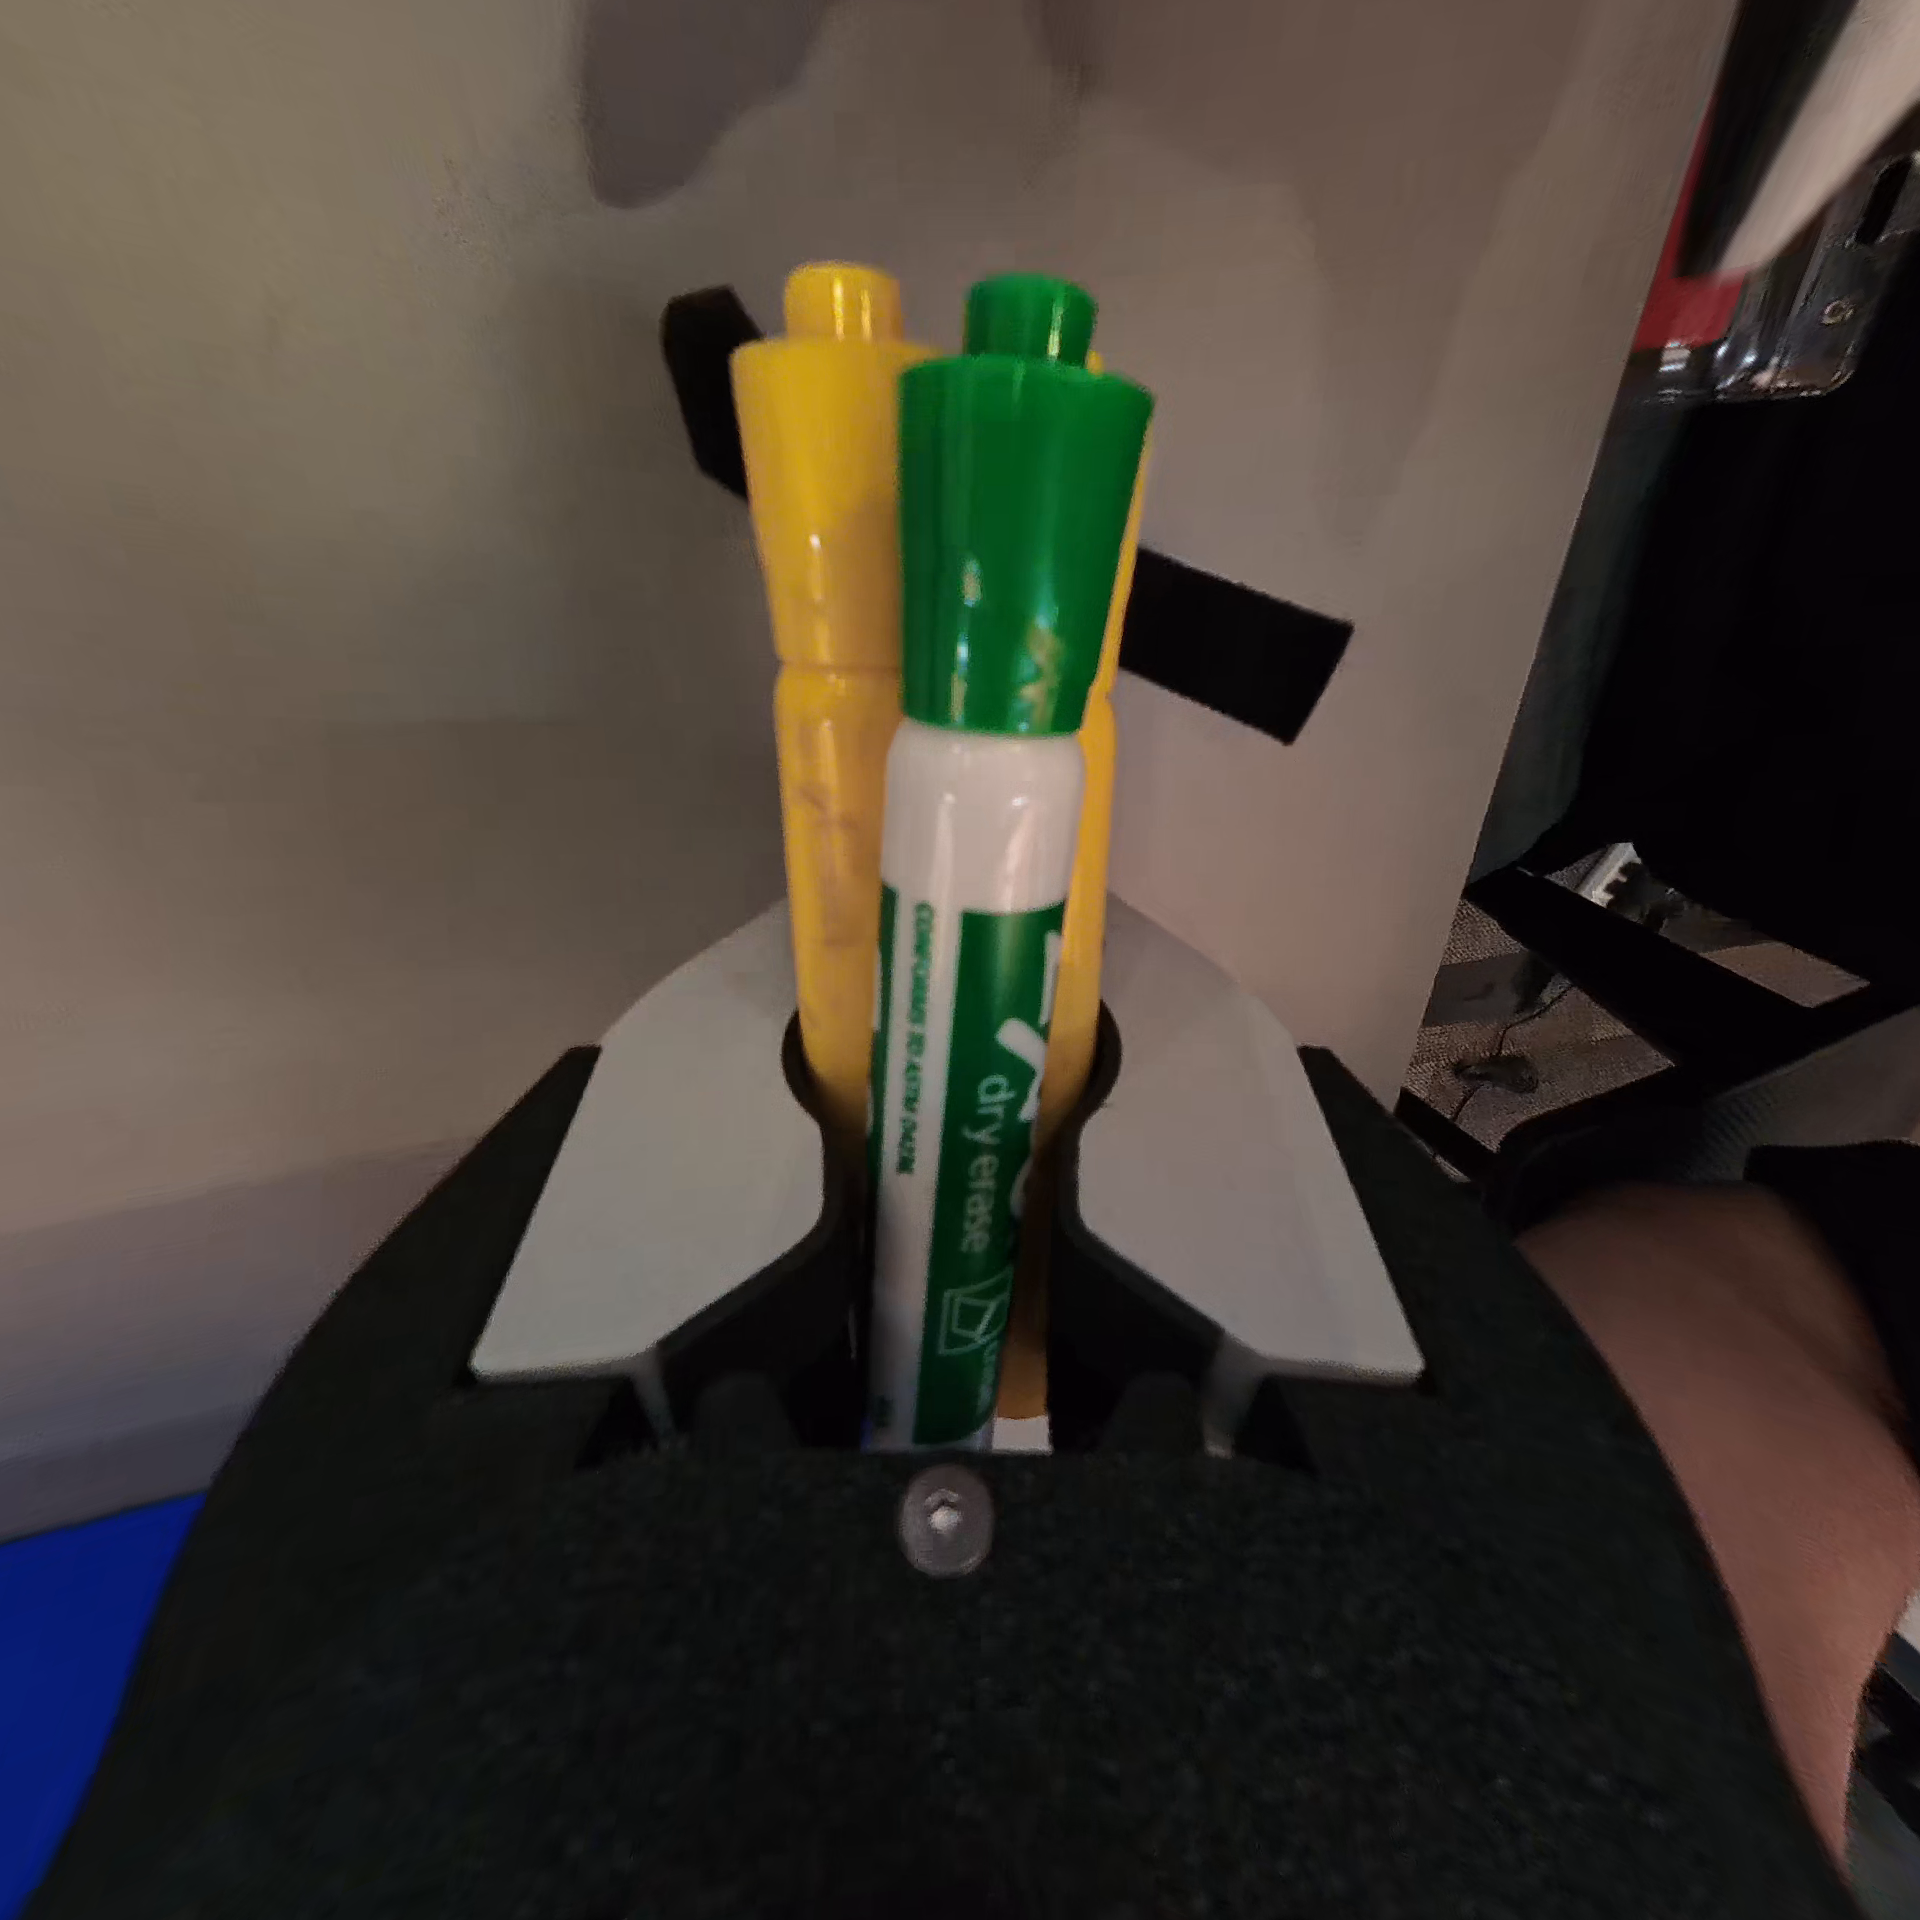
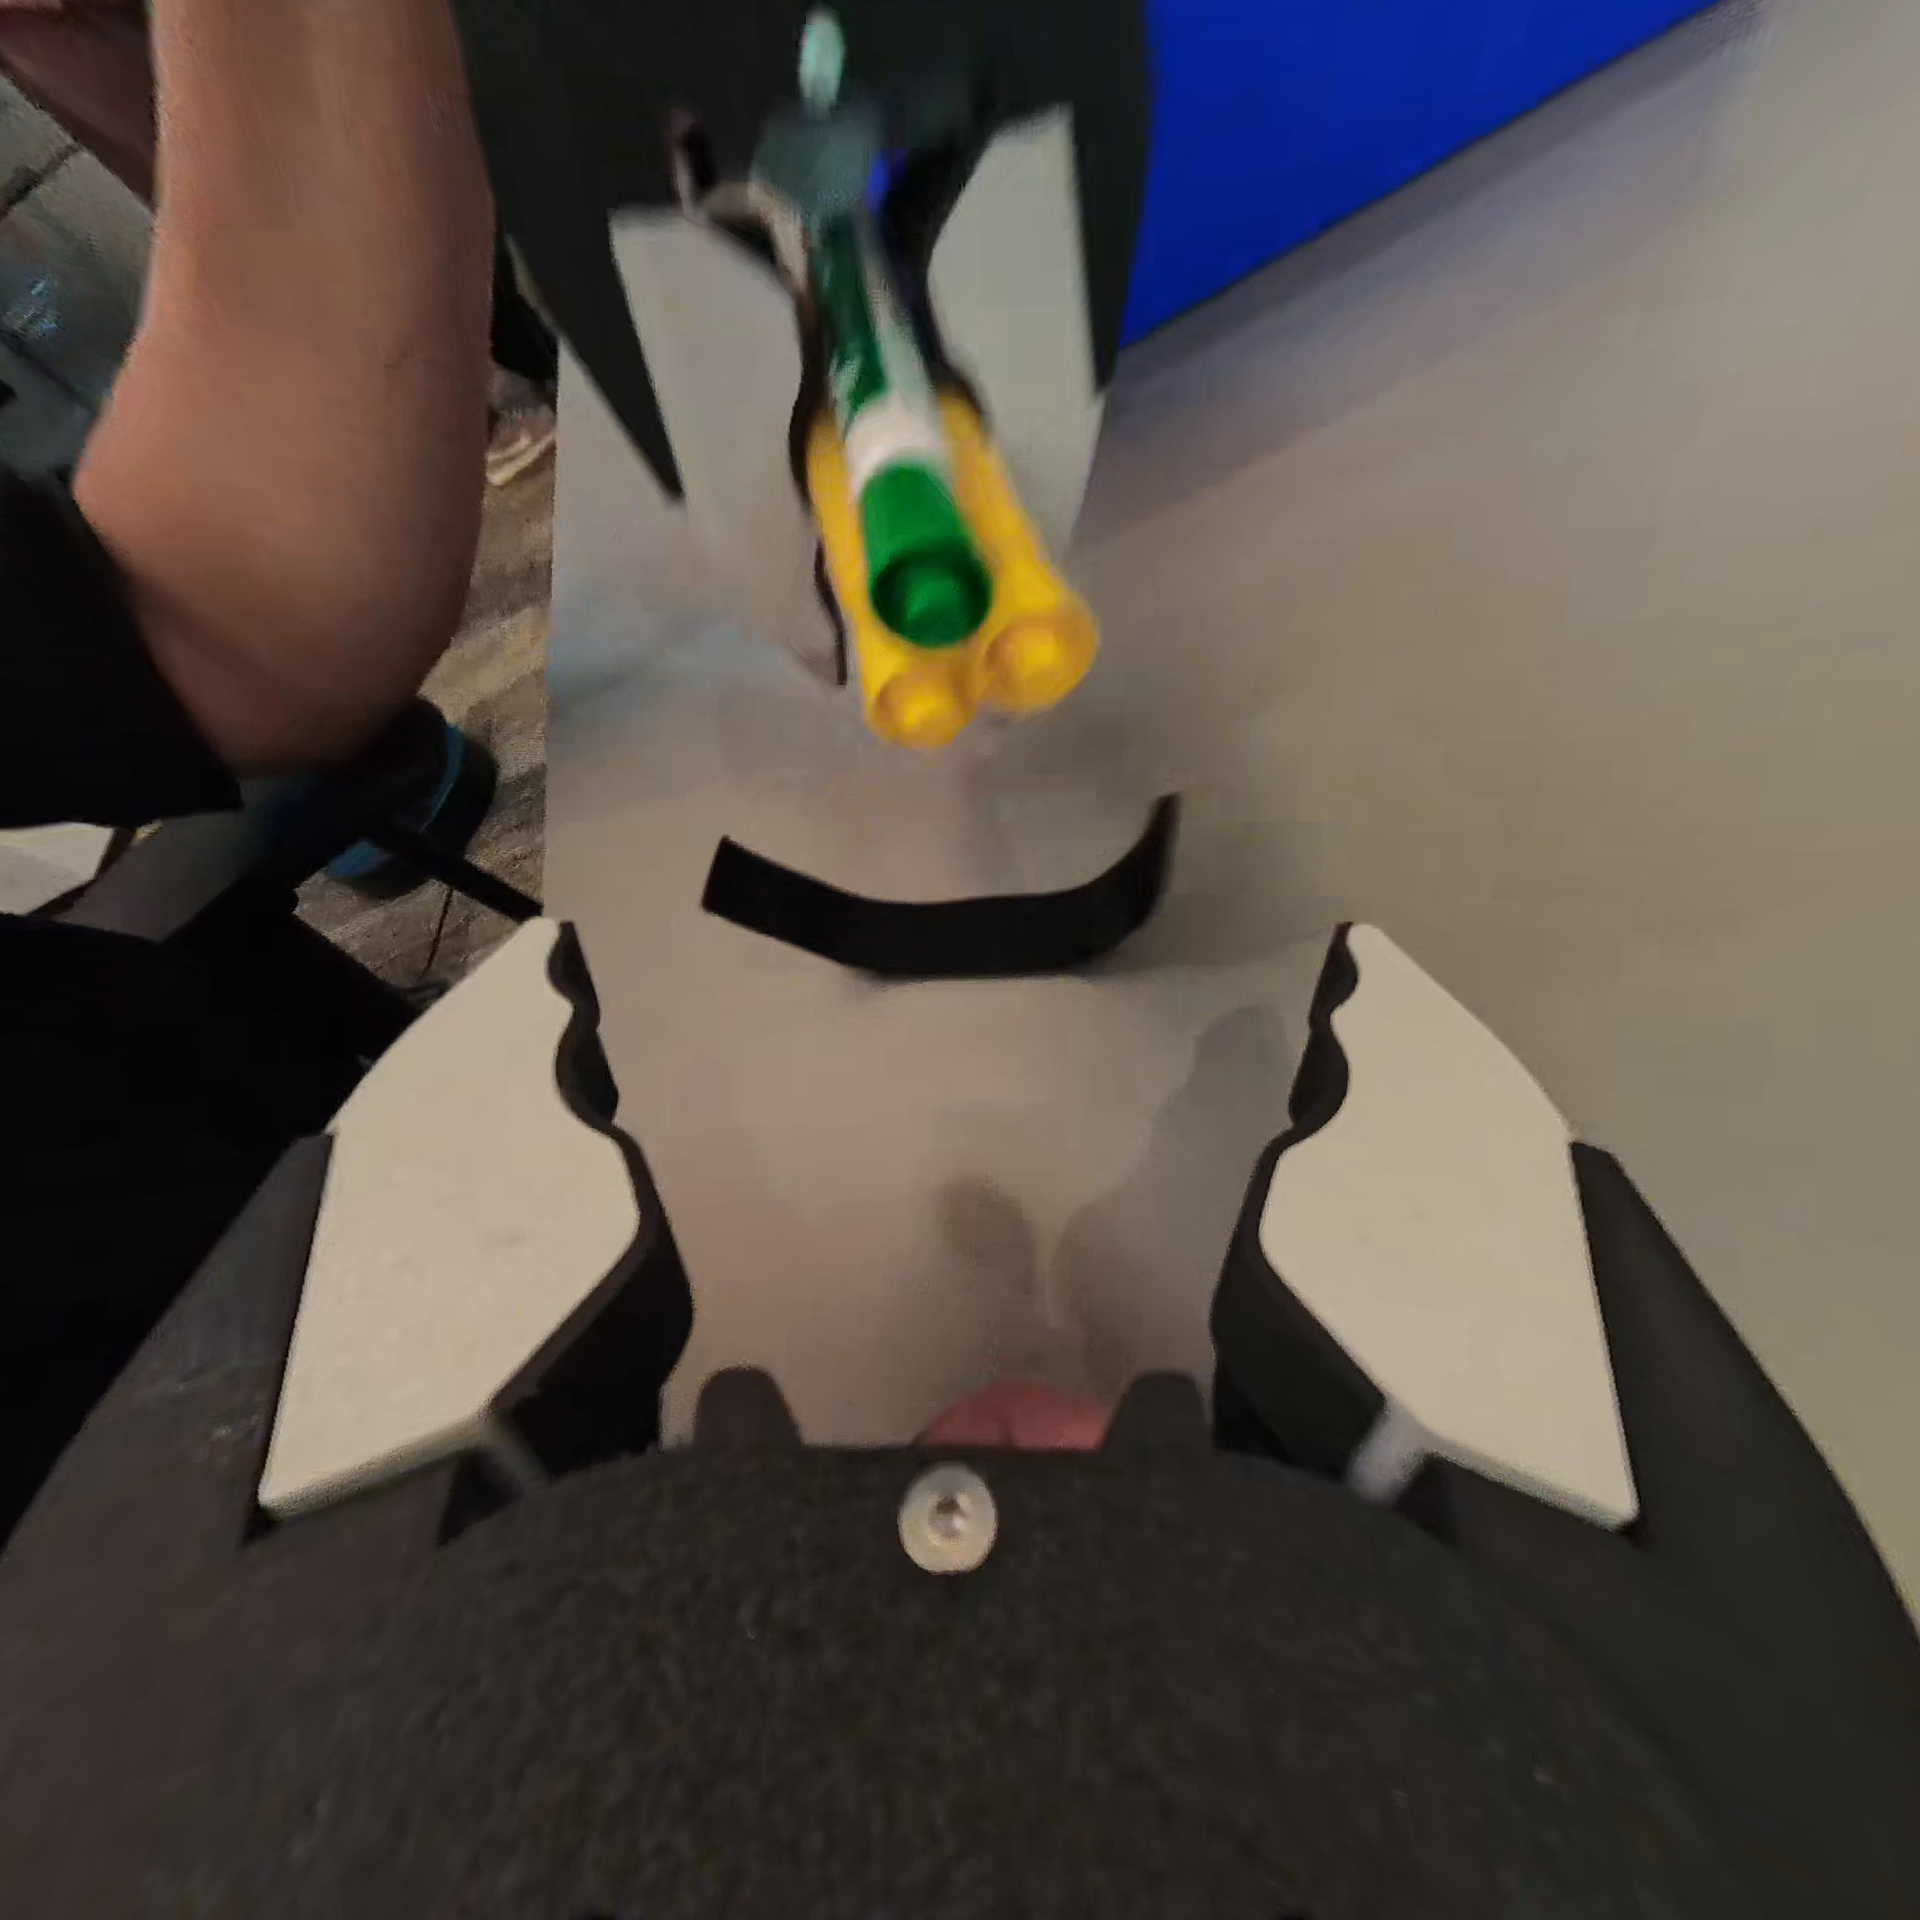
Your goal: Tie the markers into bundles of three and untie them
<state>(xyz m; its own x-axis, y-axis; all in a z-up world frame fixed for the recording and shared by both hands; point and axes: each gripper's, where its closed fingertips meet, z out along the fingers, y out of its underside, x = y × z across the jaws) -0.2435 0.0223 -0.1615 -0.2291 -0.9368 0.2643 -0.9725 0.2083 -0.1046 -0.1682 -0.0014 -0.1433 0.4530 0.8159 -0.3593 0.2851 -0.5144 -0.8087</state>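
My left gripper (image 1: 951, 935) is shut on a bundle of three markers: a green-capped white one (image 1: 1023, 540) in front and two yellow ones (image 1: 821, 582) behind it, caps pointing away. The right wrist view shows the same bundle (image 2: 935, 582) held by the left gripper (image 2: 883, 416) just above the grey table (image 2: 1455, 623). A black strap (image 2: 935, 925) lies loose on the table just in front of the marker caps; it also shows behind the markers in the left wrist view (image 1: 1236, 655). My right gripper (image 2: 951, 935) is open and empty, its fingers on either side of the strap's near edge.
The table's edge (image 2: 549, 727) runs along the left, with floor and dark furniture beyond it. A person's forearm (image 2: 291, 416) reaches in there. A blue surface (image 2: 1351, 125) borders the table at the far right. An arm (image 1: 1714, 1455) shows beside the left gripper. The gap from one gripper's tips to the other's is roughly 10 cm. The left tips stand about 6 cm off the black strap (image 2: 935, 925).
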